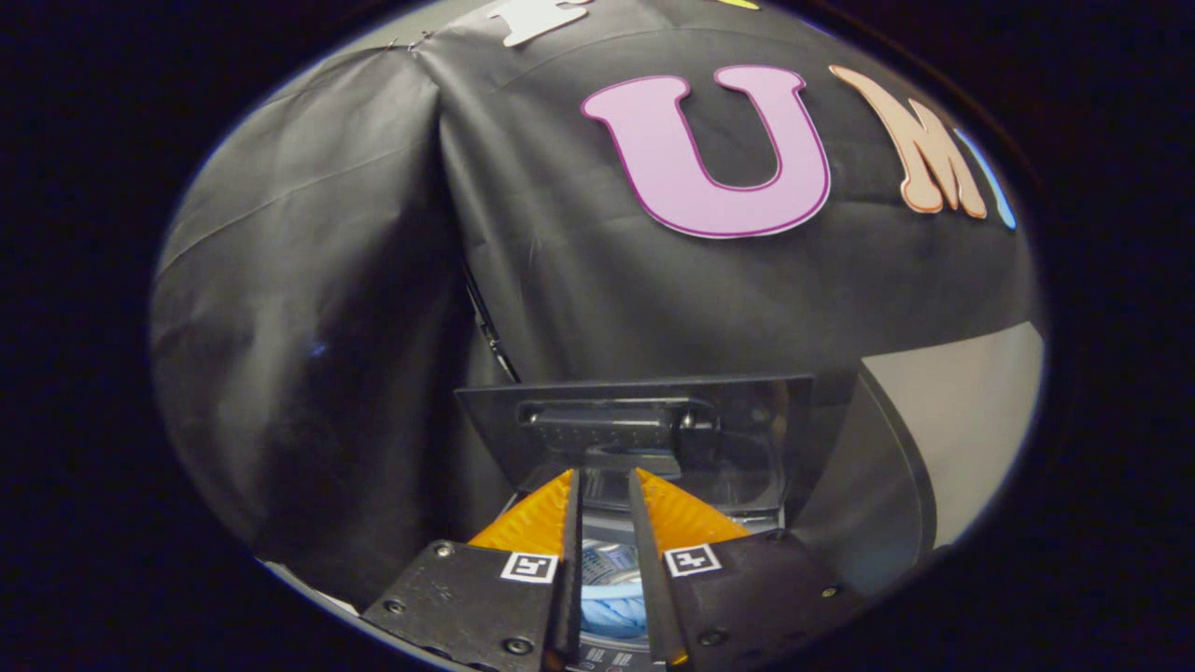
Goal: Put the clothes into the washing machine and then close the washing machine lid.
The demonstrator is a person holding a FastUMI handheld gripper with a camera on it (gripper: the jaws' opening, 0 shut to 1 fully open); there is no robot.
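In the gripper view, the gripper [603, 481] points forward and a little down over a small washing machine [653, 523], its two fingers held narrowly apart with nothing pressed between them; they are released, not grasping anything. Seen through the slim gap between the fingers, below them, lies a heap of blue clothes [611, 611] already down inside the machine's tub, so the first half of the task looks done. Just ahead of the fingertips and rising above them stands the lid [644, 429], a dark see-through panel propped up nearly upright, its long axis running crosswise to the fingers and its top edge level. The hinge side seems to be the lower edge nearest the tub, though the fingers hide it. The lid's inner face is towards the gripper, so closing it probably means getting the fingertips over or behind that top edge and drawing it down towards the camera. Whether the fingertips touch the lid cannot be told. Beyond it hangs the booth's wall [308, 355].
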